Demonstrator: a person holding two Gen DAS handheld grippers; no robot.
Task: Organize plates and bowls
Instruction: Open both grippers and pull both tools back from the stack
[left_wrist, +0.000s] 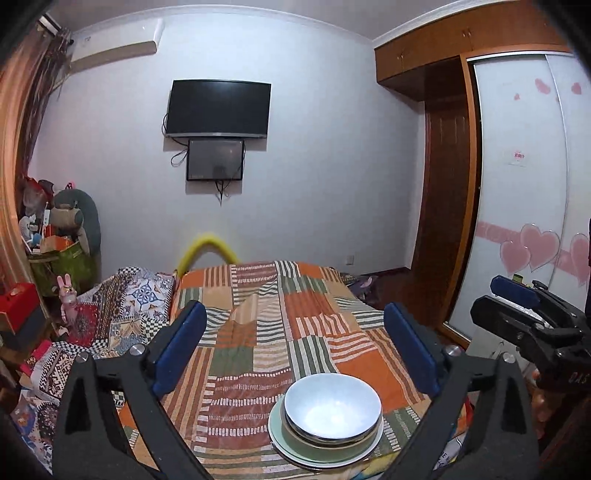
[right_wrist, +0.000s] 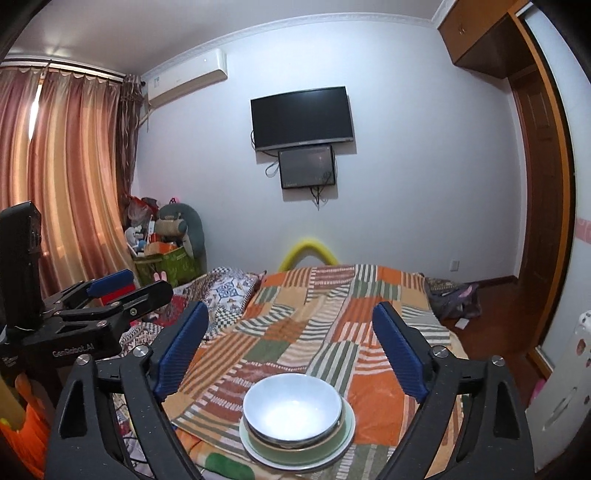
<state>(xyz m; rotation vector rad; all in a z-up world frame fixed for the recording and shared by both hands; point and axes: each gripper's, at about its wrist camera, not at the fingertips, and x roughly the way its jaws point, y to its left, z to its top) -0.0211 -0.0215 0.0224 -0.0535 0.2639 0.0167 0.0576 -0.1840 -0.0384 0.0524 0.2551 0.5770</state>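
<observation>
Two pairs of blue-padded fingers are mine, and both stand spread wide with nothing between them. My left gripper (left_wrist: 295, 347) is lifted over the patchwork bedspread (left_wrist: 258, 314), its pads apart and bare; my right gripper (right_wrist: 291, 347) is the same, jaws gaping over the cloth and gripping nothing. Each also shows at the edge of the other's view, raised and clear of the dishes.

Just below and ahead of my fingertips sits the stack: a pale blue-white bowl (left_wrist: 332, 406) on top, nested in a green dish (left_wrist: 295, 435), which rests on a white plate (left_wrist: 288, 452) at the bottom. The pile stands upright on the near end of the bed, close to its edge, touched by neither gripper.

Farther out, a second patterned quilt (left_wrist: 125, 306) lies bunched to the left of the bedspread. On the far wall hangs a dark television (left_wrist: 218, 107) with a smaller screen (left_wrist: 216, 158) just beneath it. A wooden wardrobe (left_wrist: 443, 184) stands on the right.
</observation>
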